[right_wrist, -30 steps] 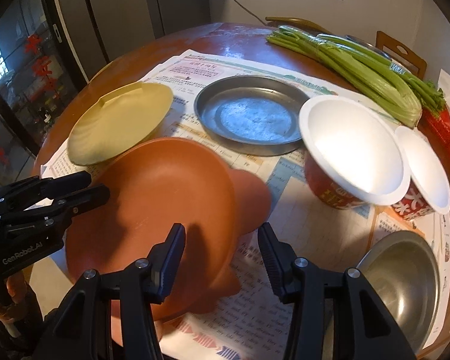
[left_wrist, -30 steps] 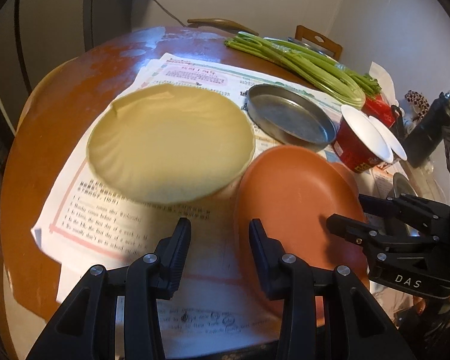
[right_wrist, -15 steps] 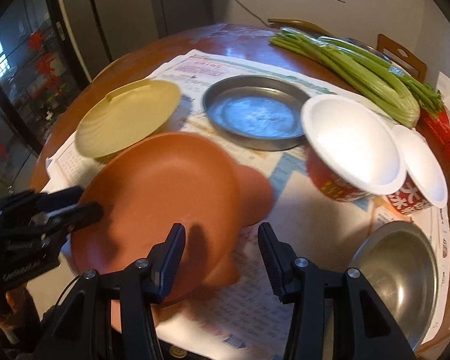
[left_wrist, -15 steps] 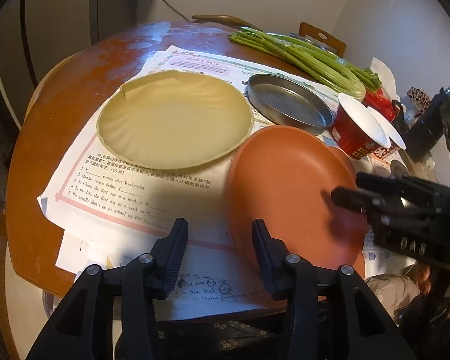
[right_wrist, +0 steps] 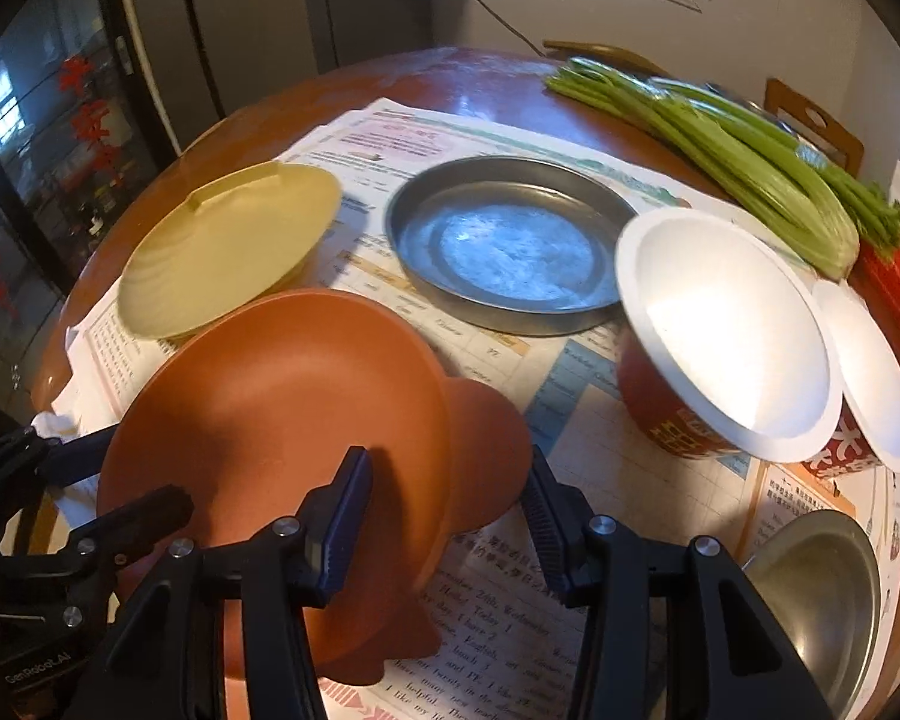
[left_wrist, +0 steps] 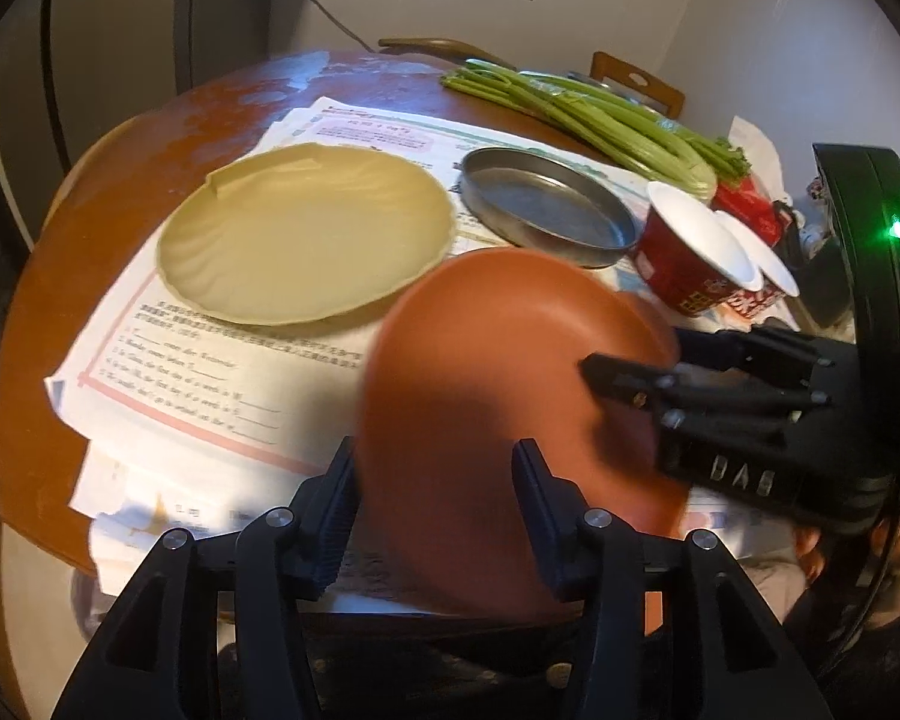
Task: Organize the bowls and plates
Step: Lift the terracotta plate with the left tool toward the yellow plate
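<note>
Since the earlier frame the orange plate (left_wrist: 480, 372) has lifted off the newspaper (left_wrist: 210, 360), tipped up and come toward the near edge of the table, and the left tongs have widened.

Left wrist view: the left gripper (left_wrist: 432, 456) is opening its jaws, with the plate's near rim standing between the 2 fingers, and I cannot tell whether either pad touches it. The right gripper (left_wrist: 630, 360) reaches in from the right and is clamped on the plate's right rim. The cream plate (left_wrist: 306, 234) lies flat, far and left of the raised plate, their edges near each other.

Right wrist view: the right gripper (right_wrist: 444, 480) straddles the tilted rim, 1 finger over the plate's face. The left gripper (right_wrist: 108, 480) sits at the plate's near-left edge.

The likely stacking move runs far-left toward the cream plate. The left hand is nearer to it, but only the right holds.
</note>
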`<state>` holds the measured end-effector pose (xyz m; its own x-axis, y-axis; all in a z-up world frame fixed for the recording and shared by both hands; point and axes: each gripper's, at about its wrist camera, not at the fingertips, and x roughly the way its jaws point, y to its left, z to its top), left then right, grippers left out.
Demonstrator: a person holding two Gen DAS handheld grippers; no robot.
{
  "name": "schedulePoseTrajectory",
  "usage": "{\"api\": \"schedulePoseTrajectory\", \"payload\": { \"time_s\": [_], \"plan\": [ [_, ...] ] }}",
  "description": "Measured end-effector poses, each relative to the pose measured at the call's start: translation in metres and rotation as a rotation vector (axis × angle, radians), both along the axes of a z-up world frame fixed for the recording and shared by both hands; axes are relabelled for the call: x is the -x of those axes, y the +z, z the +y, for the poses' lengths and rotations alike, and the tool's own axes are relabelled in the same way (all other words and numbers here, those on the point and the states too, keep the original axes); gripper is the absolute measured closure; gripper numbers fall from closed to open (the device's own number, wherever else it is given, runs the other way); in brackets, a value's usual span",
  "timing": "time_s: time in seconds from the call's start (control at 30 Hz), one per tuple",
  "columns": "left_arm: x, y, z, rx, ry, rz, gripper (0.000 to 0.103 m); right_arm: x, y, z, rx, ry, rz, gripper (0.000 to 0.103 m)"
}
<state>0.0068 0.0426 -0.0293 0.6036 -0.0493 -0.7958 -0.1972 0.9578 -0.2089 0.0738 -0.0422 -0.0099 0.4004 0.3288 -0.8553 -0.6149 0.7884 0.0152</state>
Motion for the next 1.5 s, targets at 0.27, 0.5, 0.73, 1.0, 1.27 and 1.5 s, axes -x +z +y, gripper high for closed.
{"api": "schedulePoseTrajectory", "payload": {
  "time_s": [0.27, 0.5, 0.73, 1.0, 1.27, 1.5],
  "plan": [
    [-0.002, 0.001, 0.000, 0.011, -0.001, 0.004, 0.052, 0.010, 0.004, -0.005, -0.002, 0.001, -0.027, 0.053],
    [-0.002, 0.004, 0.002, 0.022, 0.004, -0.004, 0.052, 0.013, 0.006, -0.012, -0.033, -0.011, -0.010, 0.053],
    [-0.001, 0.010, 0.005, 0.022, 0.010, -0.021, 0.052, 0.018, 0.015, -0.016, -0.073, -0.012, -0.005, 0.053],
    [0.001, 0.021, 0.016, 0.025, 0.027, -0.053, 0.052, 0.019, 0.024, -0.012, -0.096, -0.018, -0.006, 0.053],
    [0.001, 0.033, 0.031, 0.029, 0.059, -0.085, 0.052, 0.015, 0.035, -0.001, -0.116, -0.018, 0.004, 0.053],
    [0.001, 0.044, 0.048, 0.038, 0.091, -0.120, 0.052, 0.013, 0.048, 0.014, -0.128, -0.008, -0.017, 0.053]
  ]
}}
